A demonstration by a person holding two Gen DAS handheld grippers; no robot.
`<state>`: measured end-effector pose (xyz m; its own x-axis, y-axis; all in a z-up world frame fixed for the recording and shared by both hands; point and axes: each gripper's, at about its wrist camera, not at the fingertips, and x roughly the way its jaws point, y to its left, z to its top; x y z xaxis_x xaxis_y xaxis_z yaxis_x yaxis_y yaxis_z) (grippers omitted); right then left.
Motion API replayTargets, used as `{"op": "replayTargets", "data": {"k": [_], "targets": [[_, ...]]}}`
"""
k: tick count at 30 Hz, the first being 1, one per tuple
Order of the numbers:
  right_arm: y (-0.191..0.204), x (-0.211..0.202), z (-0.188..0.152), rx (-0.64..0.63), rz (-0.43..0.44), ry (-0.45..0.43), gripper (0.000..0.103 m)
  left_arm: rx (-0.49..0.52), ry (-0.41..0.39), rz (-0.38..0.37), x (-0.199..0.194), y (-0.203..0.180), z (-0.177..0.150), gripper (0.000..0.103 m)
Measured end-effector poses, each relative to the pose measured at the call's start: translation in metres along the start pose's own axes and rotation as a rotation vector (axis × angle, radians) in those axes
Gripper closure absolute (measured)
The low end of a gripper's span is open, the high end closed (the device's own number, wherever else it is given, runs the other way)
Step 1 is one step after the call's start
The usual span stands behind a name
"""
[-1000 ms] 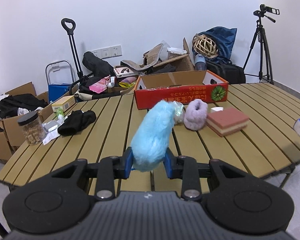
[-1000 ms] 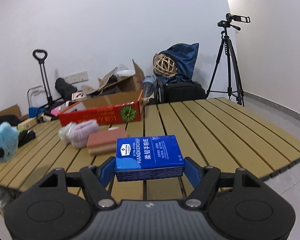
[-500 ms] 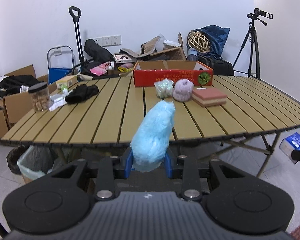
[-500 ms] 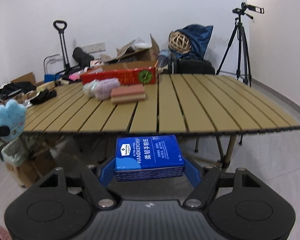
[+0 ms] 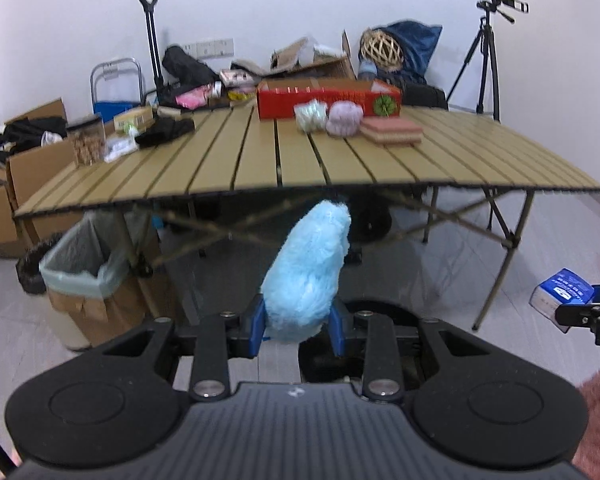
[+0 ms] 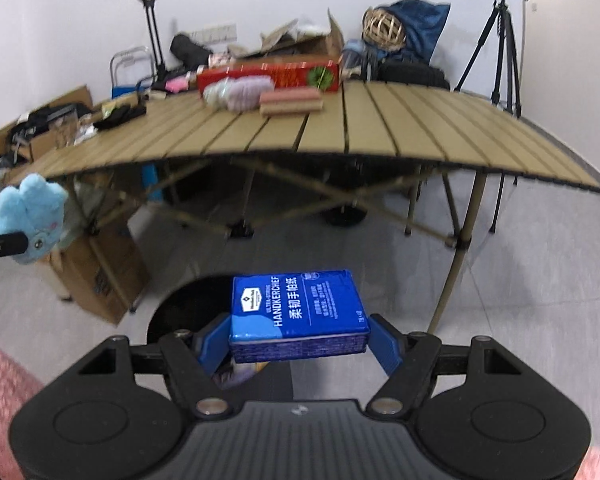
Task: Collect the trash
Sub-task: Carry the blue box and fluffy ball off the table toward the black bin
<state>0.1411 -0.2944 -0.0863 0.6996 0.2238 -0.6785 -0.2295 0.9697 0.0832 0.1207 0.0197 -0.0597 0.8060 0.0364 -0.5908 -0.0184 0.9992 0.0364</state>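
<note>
My left gripper [image 5: 298, 328] is shut on a fluffy light-blue plush toy [image 5: 310, 272], held in front of the slatted table [image 5: 236, 172], below its front edge. The toy also shows at the left of the right wrist view [image 6: 28, 216]. My right gripper [image 6: 300, 344] is shut on a blue handkerchief tissue pack [image 6: 300, 312], held low over the floor; the pack also shows at the right of the left wrist view [image 5: 562, 292]. A lined trash bin [image 5: 80, 268] stands under the table's left end.
On the table are a red box [image 5: 328, 98], a purple fluffy item [image 5: 344, 118], a pink sponge block [image 5: 392, 132], a black cloth [image 5: 164, 132] and a jar [image 5: 88, 142]. Cardboard boxes [image 5: 28, 168] stand at the left. A tripod [image 5: 488, 56] stands at the back right.
Both grippers have drawn back from the table and dropped below its top, each still holding its item. The trash bin under the table has come into view.
</note>
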Motion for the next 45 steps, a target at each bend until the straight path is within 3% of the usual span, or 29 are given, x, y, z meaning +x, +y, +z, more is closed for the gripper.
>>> {"op": "replayTargets", "data": {"k": [17,27,45], "targets": [[0.026,0.014,-0.058,-0.033,0.014,0.218,0.031,0.001,0.258,-0.045,0.011,-0.007,-0.075,0.071],[0.037,0.030,-0.069,-0.048,0.044,0.306,0.031,0.007,0.309,-0.070,0.024,-0.013,-0.086,0.071],[0.046,0.043,-0.061,-0.089,0.061,0.313,0.031,0.006,0.354,-0.080,0.038,-0.013,-0.087,0.071]]}}
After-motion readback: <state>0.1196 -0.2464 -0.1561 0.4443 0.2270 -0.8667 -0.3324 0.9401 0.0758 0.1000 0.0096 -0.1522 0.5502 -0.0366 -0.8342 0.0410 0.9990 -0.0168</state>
